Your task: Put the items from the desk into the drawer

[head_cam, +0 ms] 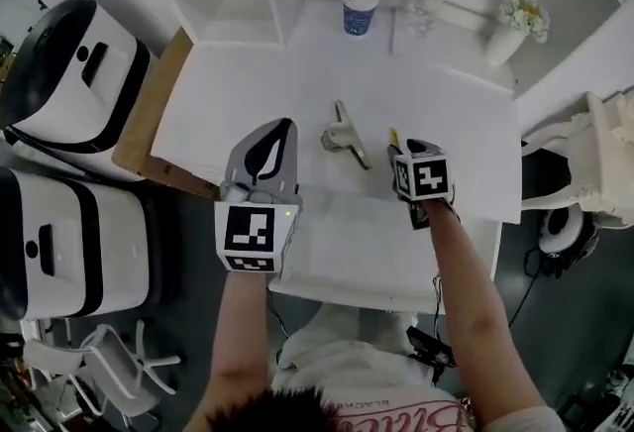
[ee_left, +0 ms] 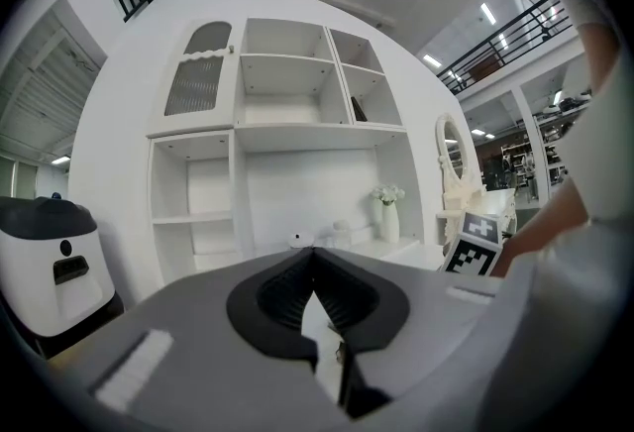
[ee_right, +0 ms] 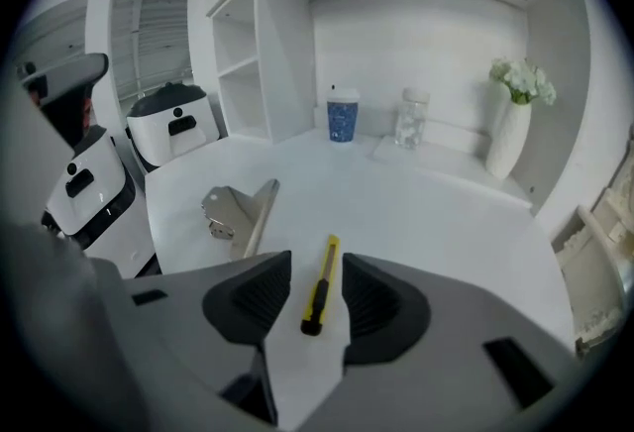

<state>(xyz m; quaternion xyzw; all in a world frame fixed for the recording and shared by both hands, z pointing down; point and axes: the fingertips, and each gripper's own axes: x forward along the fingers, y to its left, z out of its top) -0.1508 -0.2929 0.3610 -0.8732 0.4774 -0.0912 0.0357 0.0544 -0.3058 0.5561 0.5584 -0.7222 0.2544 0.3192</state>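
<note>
Straddling the utility knife [ee_right: 321,286] to grasp it, the right gripper [ee_right: 317,270] is half-open, not yet clamped; the left gripper [ee_left: 315,257], left of the knife, hangs closed, empty.

It looks like a home-style study corner staged inside a big lab or test hall: a white surface [head_cam: 248,93] with built-in shelves [ee_left: 287,83], a vase of flowers [head_cam: 510,34] and a paper cup [head_cam: 359,9]. Bulky white-and-black machines [head_cam: 74,73] stand beside it. Beyond are a railed mezzanine [ee_left: 505,34] and strip lights [ee_left: 492,14] on a high ceiling.
</note>
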